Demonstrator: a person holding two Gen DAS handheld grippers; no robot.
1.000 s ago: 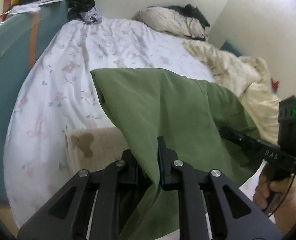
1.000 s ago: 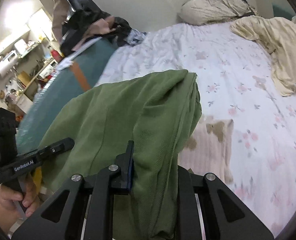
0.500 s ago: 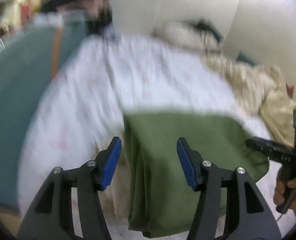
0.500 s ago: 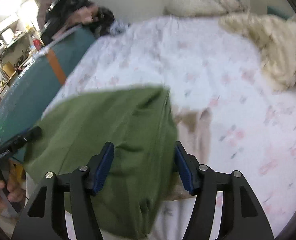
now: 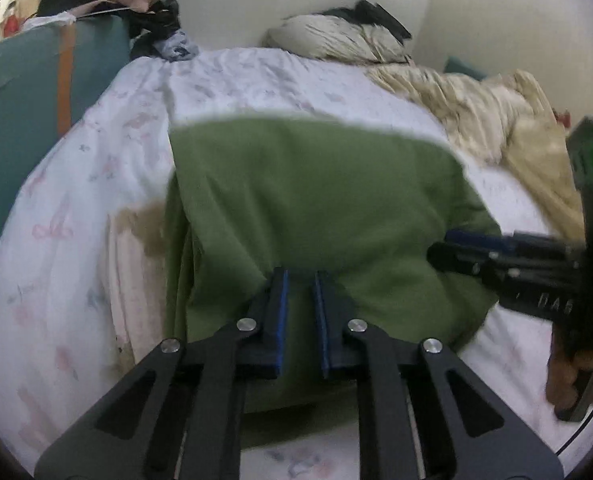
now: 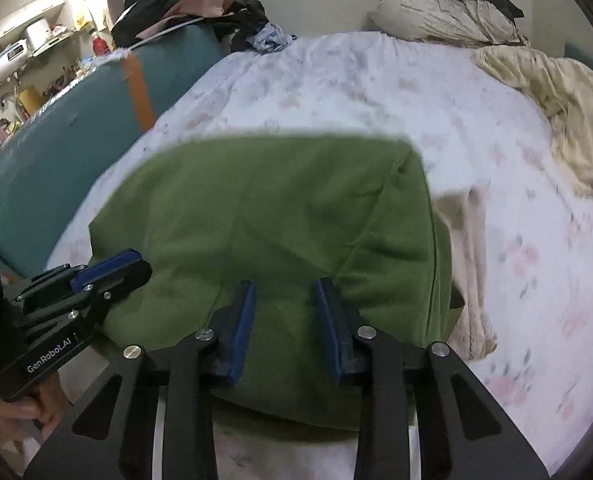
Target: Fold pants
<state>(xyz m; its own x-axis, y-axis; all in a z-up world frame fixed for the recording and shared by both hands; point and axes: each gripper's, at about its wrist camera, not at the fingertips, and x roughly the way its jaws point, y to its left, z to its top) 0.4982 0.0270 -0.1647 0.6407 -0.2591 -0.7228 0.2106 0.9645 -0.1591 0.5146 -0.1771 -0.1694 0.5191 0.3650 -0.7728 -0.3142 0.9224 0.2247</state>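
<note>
While the green pants [image 5: 316,200] lie folded on the bed [image 5: 96,160], both hand-held grippers, left [image 5: 299,280] and right [image 6: 284,292], have just been closing, empty; only tidying remains.

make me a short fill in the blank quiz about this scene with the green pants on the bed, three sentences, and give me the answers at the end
1. The folded pants are ____ in colour.
2. They lie on a white bedsheet printed with pale pink ____.
3. A crumpled cream blanket lies on the bed, and a ____ rests by the far wall.

Missing words: green; flowers; pillow
</note>
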